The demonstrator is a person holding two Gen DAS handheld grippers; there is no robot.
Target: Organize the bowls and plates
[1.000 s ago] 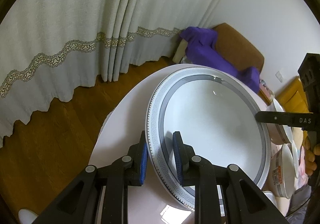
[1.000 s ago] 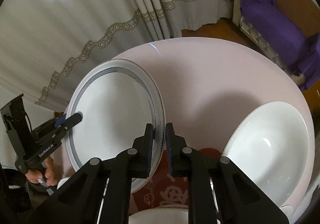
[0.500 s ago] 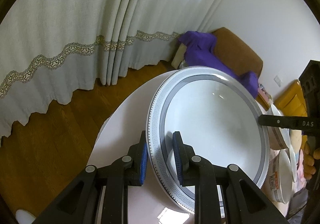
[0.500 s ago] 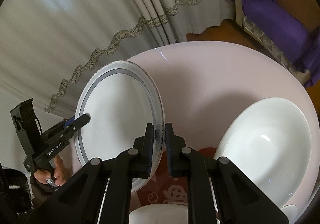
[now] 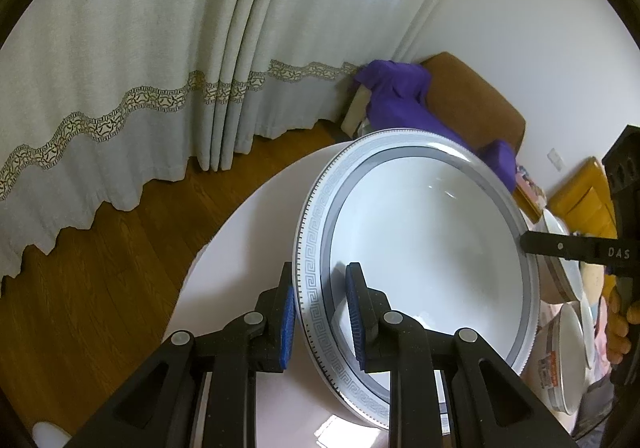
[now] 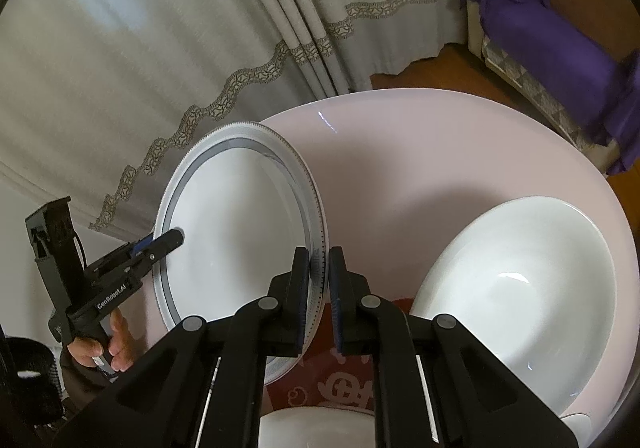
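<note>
Both tongs, left [image 5: 320,312] and right [image 6: 319,292], clench the round grey-bordered white ceramic plate [image 5: 424,248], lifted mid-carry; next, probably lower it level onto the counter [image 6: 420,151].

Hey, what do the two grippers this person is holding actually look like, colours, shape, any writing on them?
Both are matte black plastic. The left gripper and right gripper each have two flat fingers with ribbed blue pads, hinged on angular arms with round silver pivot pins. Seen from the other camera, the left one's body carries white lettering, "GenRobot.AI", above a pistol-style handle.
</note>
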